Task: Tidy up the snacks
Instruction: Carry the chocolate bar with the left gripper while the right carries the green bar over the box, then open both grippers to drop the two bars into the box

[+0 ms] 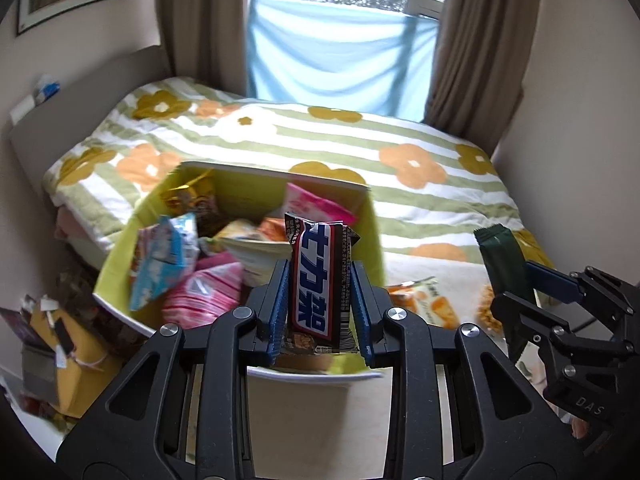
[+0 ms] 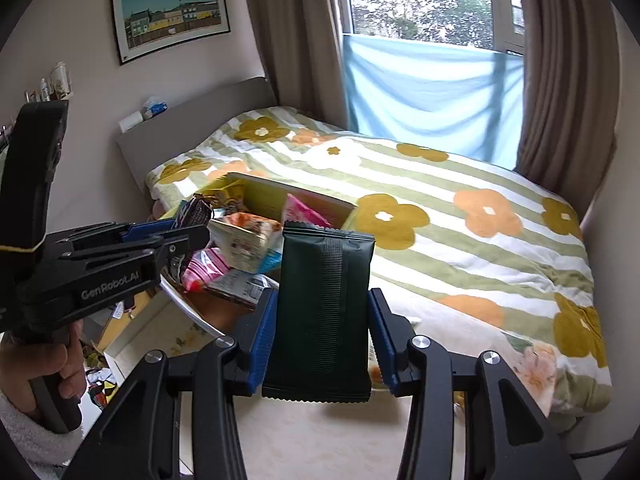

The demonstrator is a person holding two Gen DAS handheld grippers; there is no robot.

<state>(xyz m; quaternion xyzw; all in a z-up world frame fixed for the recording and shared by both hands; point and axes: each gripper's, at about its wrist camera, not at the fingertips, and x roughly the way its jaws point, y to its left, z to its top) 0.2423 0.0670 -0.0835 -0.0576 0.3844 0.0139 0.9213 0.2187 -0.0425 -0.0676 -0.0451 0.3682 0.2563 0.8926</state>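
Note:
A red, white and blue chocolate bar point(image 1: 316, 280) stands upright between the blue pads of my left gripper point(image 1: 320, 266), which is shut on it above the near side of a yellow-green box point(image 1: 256, 172) full of snack packets. In the right wrist view, my right gripper point(image 2: 323, 298) is shut on a dark green packet point(image 2: 324, 312), held upright to the right of the box point(image 2: 308, 196). The left gripper point(image 2: 188, 220) with its bar point(image 2: 194, 210) shows there at the left, held by a hand point(image 2: 60, 364). The right gripper point(image 1: 520, 284) and green packet point(image 1: 500, 256) also appear at the left view's right edge.
A bed with a striped floral duvet point(image 2: 460, 240) fills the room behind the box, up to the curtained window point(image 2: 432, 80). Orange snack packets point(image 1: 432, 308) lie on the bed right of the box. Cardboard and clutter point(image 1: 60, 344) sit on the floor at left.

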